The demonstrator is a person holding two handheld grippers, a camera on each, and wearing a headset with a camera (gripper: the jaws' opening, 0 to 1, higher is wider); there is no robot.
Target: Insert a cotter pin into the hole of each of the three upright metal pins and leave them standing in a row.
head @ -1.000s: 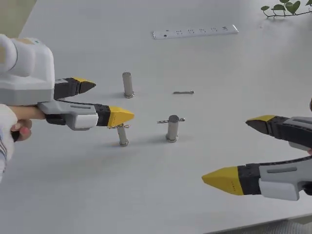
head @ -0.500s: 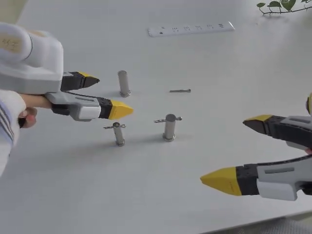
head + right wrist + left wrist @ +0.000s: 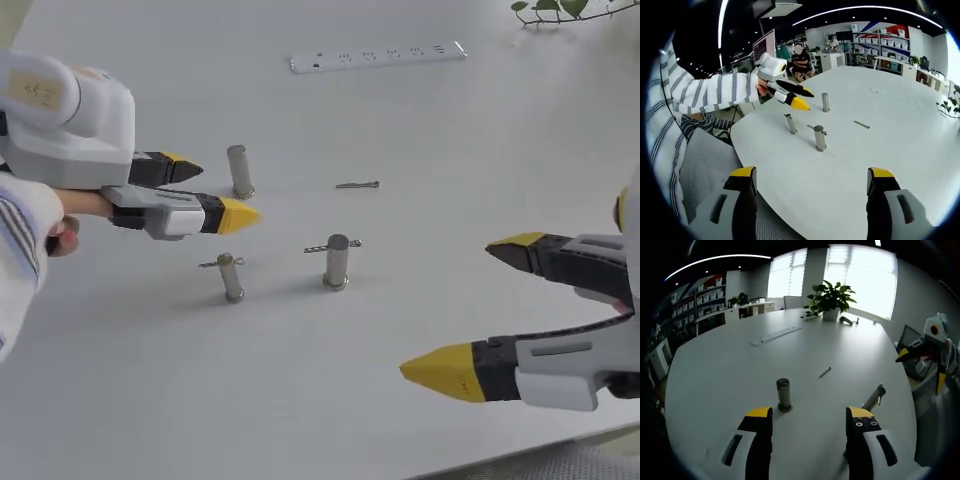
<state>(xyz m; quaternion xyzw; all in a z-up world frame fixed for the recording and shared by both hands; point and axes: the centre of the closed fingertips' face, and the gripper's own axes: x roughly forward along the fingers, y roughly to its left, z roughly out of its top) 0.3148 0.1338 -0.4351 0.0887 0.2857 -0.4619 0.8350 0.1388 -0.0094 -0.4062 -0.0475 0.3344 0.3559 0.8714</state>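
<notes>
Three metal pins stand upright on the white table. The far-left pin [image 3: 239, 172] [image 3: 784, 394] [image 3: 825, 102] has an empty hole. The small front-left pin [image 3: 231, 277] [image 3: 790, 123] and the thicker middle pin [image 3: 336, 262] [image 3: 873, 397] [image 3: 819, 138] each carry a cotter pin through the top. A loose cotter pin [image 3: 357, 185] [image 3: 825, 372] [image 3: 861, 124] lies flat beyond them. My left gripper [image 3: 218, 192] [image 3: 809, 415] hovers open and empty just left of the far-left pin. Near the front right, my right gripper [image 3: 458, 310] [image 3: 812, 175] is open and empty.
A white power strip [image 3: 378, 57] [image 3: 775, 335] lies at the back of the table. A potted plant [image 3: 827, 300] stands on the far end, with its leaves [image 3: 560, 8] at the top right. A chair back [image 3: 705, 165] stands by the table edge. People sit in the background.
My left gripper has drawn back from the small front-left pin, whose cotter pin stays in place. The right gripper has barely moved. The head camera has shifted.
</notes>
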